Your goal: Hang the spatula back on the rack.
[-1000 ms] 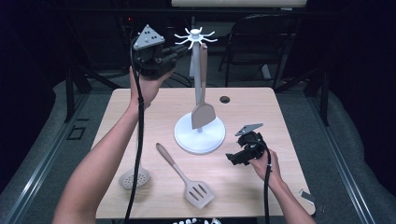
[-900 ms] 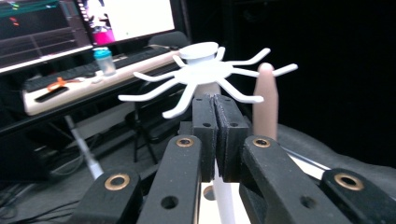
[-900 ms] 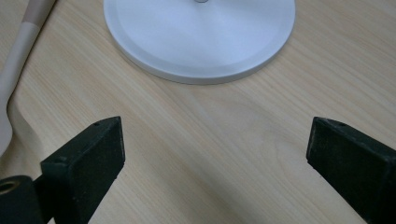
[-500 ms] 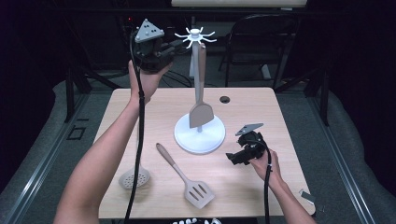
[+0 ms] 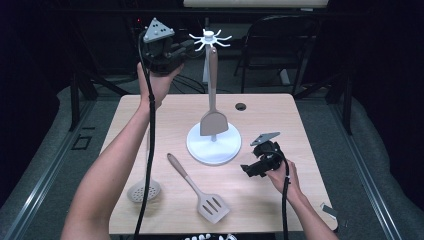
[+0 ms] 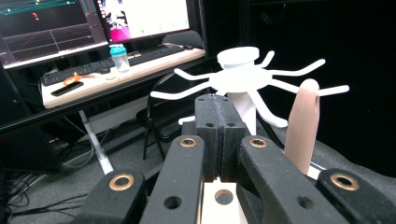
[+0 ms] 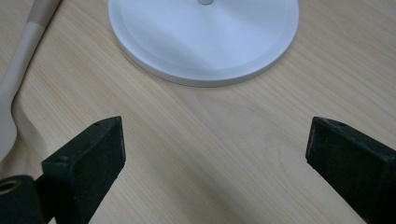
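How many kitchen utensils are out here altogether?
3. One spatula hangs on the white stand, a slotted spatula lies flat on the table in front of it, and a round skimmer lies near the left edge, partly behind the forearm.

Left gripper (image 5: 172, 52) is up beside the white rack (image 5: 213, 140), spatula (image 5: 213, 107) hanging there; slotted turner (image 5: 200, 190) lies near the table's (image 5: 280, 120) front edge, right gripper (image 5: 250, 170) low.

three utensils (image 5: 213, 122), one rack (image 5: 214, 145)
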Demonstrator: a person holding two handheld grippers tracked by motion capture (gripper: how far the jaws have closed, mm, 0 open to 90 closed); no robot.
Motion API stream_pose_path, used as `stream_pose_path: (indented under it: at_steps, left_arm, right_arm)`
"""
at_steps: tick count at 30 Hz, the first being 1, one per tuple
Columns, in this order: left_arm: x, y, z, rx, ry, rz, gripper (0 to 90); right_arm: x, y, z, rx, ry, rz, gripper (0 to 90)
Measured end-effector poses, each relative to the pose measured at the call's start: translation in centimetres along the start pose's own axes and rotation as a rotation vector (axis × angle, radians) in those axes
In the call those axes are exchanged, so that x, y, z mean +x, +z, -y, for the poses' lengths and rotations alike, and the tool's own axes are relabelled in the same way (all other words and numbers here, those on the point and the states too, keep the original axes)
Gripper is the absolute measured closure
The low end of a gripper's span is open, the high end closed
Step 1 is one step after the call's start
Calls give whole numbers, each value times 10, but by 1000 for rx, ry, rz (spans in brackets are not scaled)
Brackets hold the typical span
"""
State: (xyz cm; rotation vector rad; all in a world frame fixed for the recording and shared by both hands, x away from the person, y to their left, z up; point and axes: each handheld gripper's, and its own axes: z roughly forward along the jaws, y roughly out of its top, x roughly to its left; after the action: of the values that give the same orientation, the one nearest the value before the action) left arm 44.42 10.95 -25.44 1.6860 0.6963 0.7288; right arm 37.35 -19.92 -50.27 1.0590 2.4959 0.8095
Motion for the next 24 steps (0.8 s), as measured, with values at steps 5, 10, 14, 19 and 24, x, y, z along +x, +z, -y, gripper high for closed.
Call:
stream_pose_path:
  at_steps: [5,10,14,19,24]
  left_arm:
    - [-4,-15,4,-23,4,14,897]
    - [-12,-28,5,-42,23,45,898]
    - [-19,-29,1,-40,57,67,898]
    - [-24,-23,-1,-30,75,89,899]
    - [-24,-15,-1,-13,74,82,899]
  right_arm:
    - [1,0,0,-10,7,-6,44]
    - [2,1,-1,-10,3,-4,44]
    - [2,1,-2,-1,3,0,45]
    - [2,2,-2,-3,1,1,45]
    - [1,1,-1,-3,4,0,47]
